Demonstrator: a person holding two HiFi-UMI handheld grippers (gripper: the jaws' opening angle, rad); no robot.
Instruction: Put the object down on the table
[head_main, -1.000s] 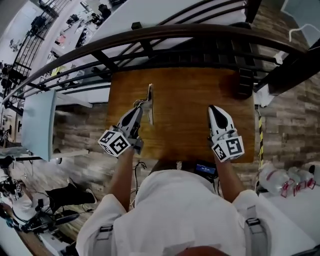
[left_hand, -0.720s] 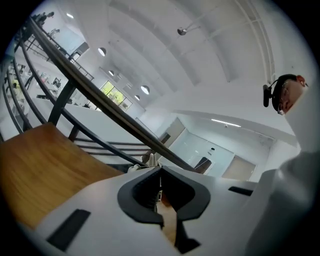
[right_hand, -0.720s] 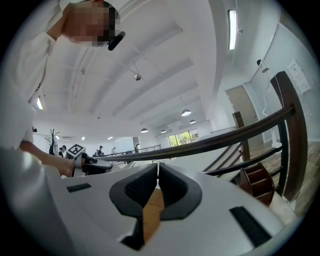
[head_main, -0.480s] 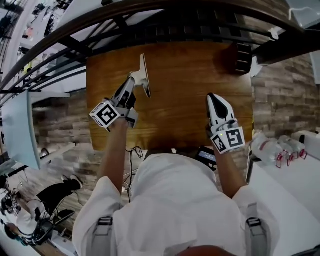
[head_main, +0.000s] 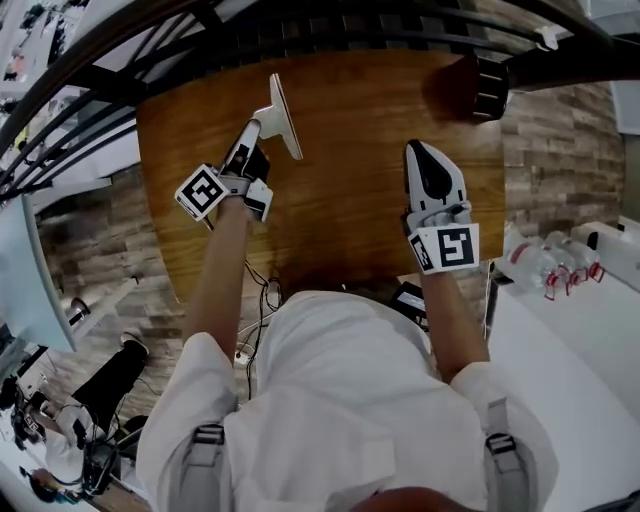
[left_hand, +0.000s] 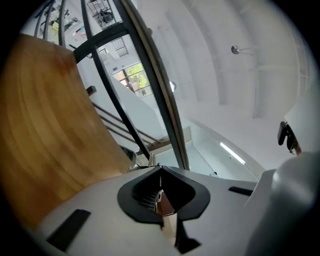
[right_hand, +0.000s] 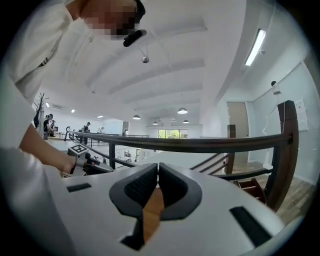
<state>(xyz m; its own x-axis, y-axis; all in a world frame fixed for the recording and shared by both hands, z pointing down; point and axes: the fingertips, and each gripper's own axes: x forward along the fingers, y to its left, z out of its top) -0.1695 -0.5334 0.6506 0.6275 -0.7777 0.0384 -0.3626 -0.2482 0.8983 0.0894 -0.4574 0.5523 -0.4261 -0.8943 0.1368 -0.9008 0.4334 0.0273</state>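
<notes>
Right gripper (right_hand: 158, 172) jaws together, empty; railing (right_hand: 200, 144) ahead.

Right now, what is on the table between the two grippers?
Nothing. In the head view, only bare wooden table lies between the left gripper, shut on a thin flat object, and the empty right gripper.

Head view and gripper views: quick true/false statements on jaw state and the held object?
1. The left gripper is shut on the thin flat object. True.
2. The right gripper holds a bottle. False: its jaws are together with nothing between them.
3. Both grippers are over the wooden table. True.
4. The thin flat object lies flat on the table, released. False: it is held on edge in the left gripper.
</notes>
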